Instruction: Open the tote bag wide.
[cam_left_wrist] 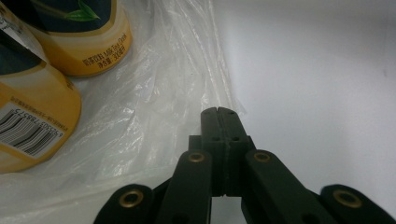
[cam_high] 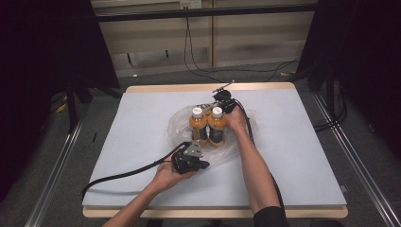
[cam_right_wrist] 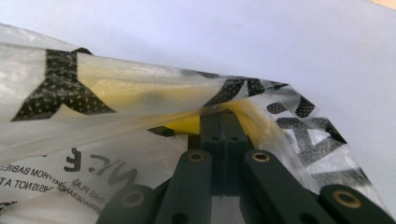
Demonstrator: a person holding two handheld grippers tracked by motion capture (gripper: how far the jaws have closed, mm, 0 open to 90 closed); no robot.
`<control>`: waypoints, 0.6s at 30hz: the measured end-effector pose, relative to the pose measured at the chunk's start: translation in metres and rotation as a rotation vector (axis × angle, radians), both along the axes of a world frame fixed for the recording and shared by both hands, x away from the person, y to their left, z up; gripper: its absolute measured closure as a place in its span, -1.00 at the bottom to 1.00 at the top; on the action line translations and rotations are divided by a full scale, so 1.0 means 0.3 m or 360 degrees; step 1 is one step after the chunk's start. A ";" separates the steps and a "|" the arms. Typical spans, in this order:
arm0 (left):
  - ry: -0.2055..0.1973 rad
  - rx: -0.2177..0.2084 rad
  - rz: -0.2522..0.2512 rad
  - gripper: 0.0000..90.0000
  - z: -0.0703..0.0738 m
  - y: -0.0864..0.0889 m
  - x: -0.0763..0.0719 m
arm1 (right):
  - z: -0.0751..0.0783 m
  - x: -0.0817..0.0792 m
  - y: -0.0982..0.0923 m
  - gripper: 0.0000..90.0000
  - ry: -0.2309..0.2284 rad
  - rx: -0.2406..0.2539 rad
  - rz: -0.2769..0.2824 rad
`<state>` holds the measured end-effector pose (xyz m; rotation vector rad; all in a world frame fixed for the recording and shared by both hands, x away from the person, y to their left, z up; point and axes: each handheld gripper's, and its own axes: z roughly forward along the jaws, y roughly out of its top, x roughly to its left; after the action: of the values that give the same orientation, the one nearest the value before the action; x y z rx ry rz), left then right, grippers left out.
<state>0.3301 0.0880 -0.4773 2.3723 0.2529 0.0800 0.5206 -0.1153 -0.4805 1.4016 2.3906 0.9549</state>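
Left gripper (cam_left_wrist: 222,112) fingers pressed together, pinching the clear plastic bag's (cam_left_wrist: 154,93) edge; right gripper (cam_right_wrist: 223,114) fingers clamp its printed far rim, forearm stretched past two orange bottles (cam_high: 208,125).

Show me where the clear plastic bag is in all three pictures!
High view: plastic bag at the table's middle, under two orange bottles.
Left gripper view: bag crinkled at left, reaching the shut jaws.
Right gripper view: printed bag draped across, jaws shut on its edge.
Shared landmark: the yellow-orange bottles.
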 end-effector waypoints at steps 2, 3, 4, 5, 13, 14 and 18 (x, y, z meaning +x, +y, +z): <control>0.0028 -0.0017 -0.0006 1.00 -0.001 0.004 0.006 | 0.003 -0.005 -0.003 1.00 0.0026 0.0019 0.0039; 0.0027 -0.0038 0.0003 1.00 -0.004 0.005 0.008 | 0.007 -0.014 -0.002 1.00 0.0061 0.0035 0.0042; 0.0044 -0.0028 0.0013 1.00 -0.001 0.008 0.011 | 0.008 -0.018 -0.007 1.00 0.0065 0.0058 0.0070; 0.0037 -0.0036 0.0020 1.00 0.001 0.011 0.014 | 0.014 -0.027 -0.012 1.00 0.0069 0.0087 0.0063; 0.0061 -0.0140 0.0078 0.94 0.013 0.025 0.027 | 0.104 -0.099 -0.079 1.00 -0.0052 0.0272 0.0191; 0.0043 -0.0127 0.0087 0.93 0.016 0.027 0.027 | 0.118 -0.110 -0.087 1.00 -0.0080 0.0285 0.0200; 0.0024 -0.0148 0.0115 0.86 0.037 0.043 0.032 | 0.159 -0.158 -0.122 1.00 -0.0172 0.0297 0.0230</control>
<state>0.3396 0.1009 -0.4663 2.2720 0.3420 0.0827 0.4732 -0.1519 -0.4329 1.2125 2.4004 1.2860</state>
